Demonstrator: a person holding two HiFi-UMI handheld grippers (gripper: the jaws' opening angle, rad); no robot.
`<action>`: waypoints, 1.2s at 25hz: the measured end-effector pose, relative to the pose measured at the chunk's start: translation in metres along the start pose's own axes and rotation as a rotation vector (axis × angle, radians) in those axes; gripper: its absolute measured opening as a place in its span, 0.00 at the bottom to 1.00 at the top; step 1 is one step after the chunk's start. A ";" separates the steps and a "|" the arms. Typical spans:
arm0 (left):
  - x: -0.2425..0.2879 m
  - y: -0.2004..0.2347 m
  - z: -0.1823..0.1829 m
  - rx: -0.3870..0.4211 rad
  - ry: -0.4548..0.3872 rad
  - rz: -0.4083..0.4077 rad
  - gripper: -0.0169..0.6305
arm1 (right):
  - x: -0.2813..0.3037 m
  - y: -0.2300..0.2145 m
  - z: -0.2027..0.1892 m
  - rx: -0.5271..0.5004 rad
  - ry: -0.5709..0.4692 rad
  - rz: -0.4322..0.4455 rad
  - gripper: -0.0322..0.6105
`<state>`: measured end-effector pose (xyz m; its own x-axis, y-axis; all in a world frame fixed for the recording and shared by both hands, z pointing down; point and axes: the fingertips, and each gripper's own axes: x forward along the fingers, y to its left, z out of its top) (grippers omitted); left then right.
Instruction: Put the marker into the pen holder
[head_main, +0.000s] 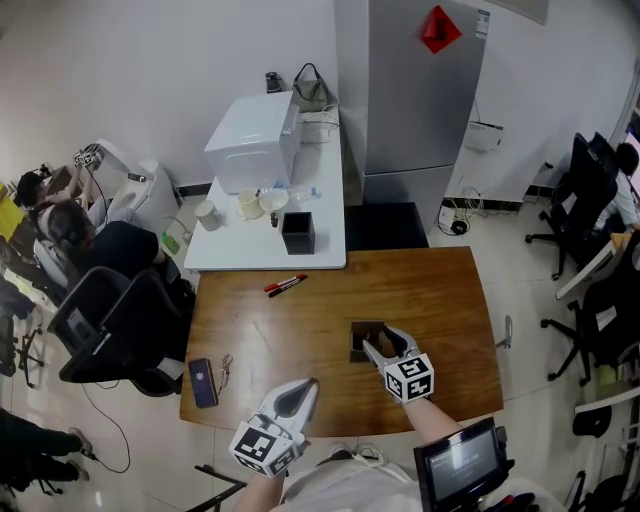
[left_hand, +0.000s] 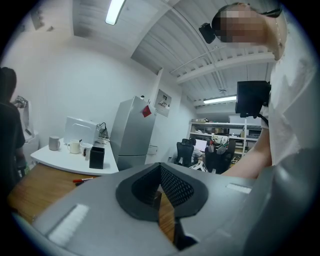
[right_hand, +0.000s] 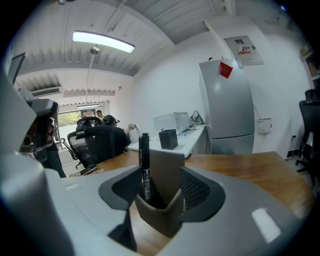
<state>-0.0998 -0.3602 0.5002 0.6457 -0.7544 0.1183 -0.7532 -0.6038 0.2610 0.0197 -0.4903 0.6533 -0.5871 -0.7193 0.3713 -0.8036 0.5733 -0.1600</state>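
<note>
Currently the black marker stands near-upright inside the brown pen holder, long axis vertical, directly between the fingers of the right gripper. The jaws are spread wide, straddle the holder and grip nothing; the pads look clear of the marker. The holder sits right of the centre of the wooden table, toward the near edge. My read: retreat straight back, without clipping the cap. The left gripper is at the near edge, jaws together, empty, and farther off.
</note>
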 end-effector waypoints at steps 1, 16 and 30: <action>0.000 0.000 0.000 -0.001 0.001 0.000 0.05 | 0.000 -0.002 -0.001 0.005 0.009 -0.006 0.40; 0.000 -0.007 0.007 -0.019 -0.022 -0.008 0.05 | -0.007 -0.011 -0.005 0.208 0.133 -0.017 0.51; 0.001 -0.024 0.014 0.001 -0.051 -0.034 0.05 | -0.041 -0.011 0.028 0.141 0.069 -0.027 0.51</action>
<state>-0.0828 -0.3496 0.4807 0.6633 -0.7459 0.0600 -0.7314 -0.6292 0.2630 0.0503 -0.4783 0.6147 -0.5606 -0.7027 0.4380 -0.8278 0.4898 -0.2737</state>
